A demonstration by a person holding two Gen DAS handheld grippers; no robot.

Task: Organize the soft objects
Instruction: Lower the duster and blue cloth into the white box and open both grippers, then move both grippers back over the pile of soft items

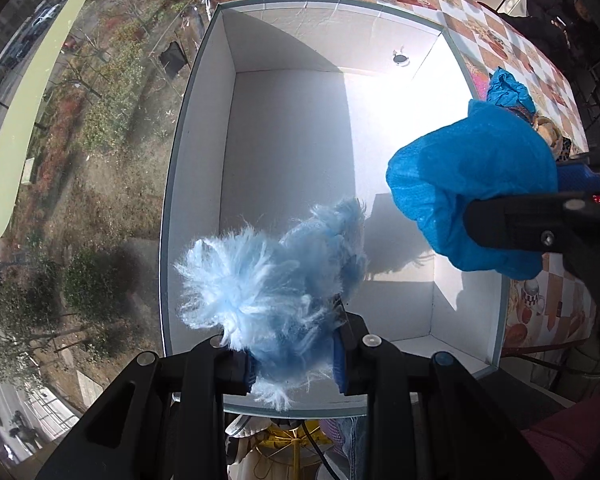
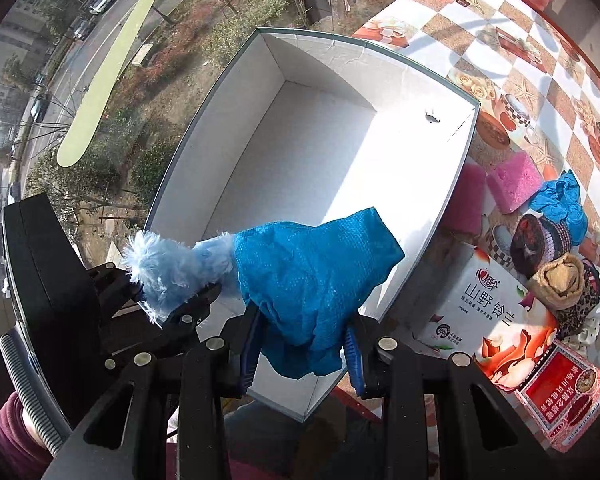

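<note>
My left gripper point(image 1: 294, 364) is shut on a fluffy light-blue plush piece point(image 1: 260, 276) and holds it over the near end of an open white box point(image 1: 284, 152). My right gripper point(image 2: 302, 354) is shut on a crumpled bright-blue cloth point(image 2: 312, 276) and holds it above the same box point(image 2: 308, 148), near its right side. The cloth point(image 1: 472, 184) shows at the right in the left wrist view, and the plush point(image 2: 172, 268) with the left gripper point(image 2: 168, 304) shows at the left in the right wrist view. The box is empty inside.
The box stands on a chequered tablecloth point(image 2: 512, 56) beside a window. Right of the box lie pink sponges point(image 2: 512, 182), another blue cloth point(image 2: 560, 200), rolled socks point(image 2: 556, 276), a white printed carton point(image 2: 488, 320) and a red packet point(image 2: 568, 404).
</note>
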